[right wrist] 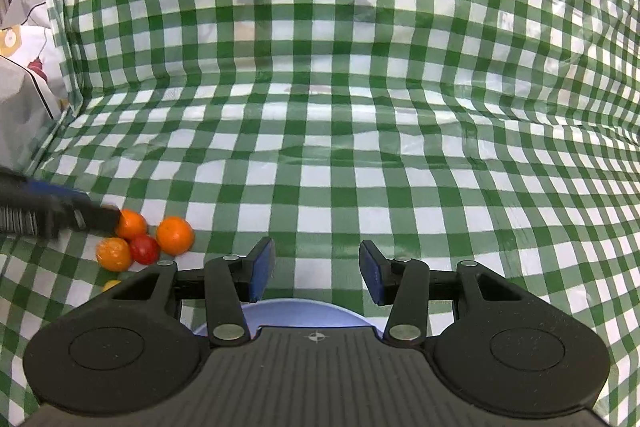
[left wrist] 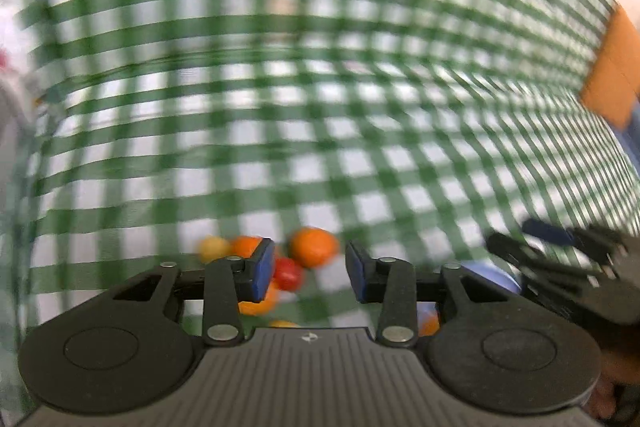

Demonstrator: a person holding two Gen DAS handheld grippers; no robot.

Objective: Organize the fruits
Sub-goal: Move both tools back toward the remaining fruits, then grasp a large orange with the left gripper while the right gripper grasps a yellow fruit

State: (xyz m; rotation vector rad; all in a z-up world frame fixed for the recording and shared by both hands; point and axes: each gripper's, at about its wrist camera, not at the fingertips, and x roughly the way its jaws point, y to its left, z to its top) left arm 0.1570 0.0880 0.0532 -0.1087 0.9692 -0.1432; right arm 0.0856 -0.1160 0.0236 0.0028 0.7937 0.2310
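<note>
My left gripper [left wrist: 310,269] stands with jaws parted and nothing between the pads. The fruit cluster lies directly at and under its tips: an orange fruit [left wrist: 313,247] just beyond the gap, a red fruit [left wrist: 288,273] beside the left pad, a yellow fruit [left wrist: 214,248] further left, more orange pieces partly hidden below the jaws. This view is motion-blurred, so exact contact cannot be confirmed.

My right gripper [right wrist: 317,273] is likewise open and empty. From it the same cluster lies to the near left, well off its axis: orange fruit [right wrist: 175,235], red fruit [right wrist: 144,249], and a third orange-yellow fruit [right wrist: 114,253]. The left gripper's tip reaches in at that cluster from the left edge. A pale blue plate [right wrist: 288,313] sits immediately below the right jaws, mostly hidden by the gripper body.

Judgement: the left gripper is plainly nearer the fruit; the fruits are round, so no long axis governs the approach. The plate lies to the right of the cluster.

Surface: a counter under a green-and-white checked cloth [right wrist: 360,147], creased and glossy, running up the far wall. Round fruit may roll on it.
</note>
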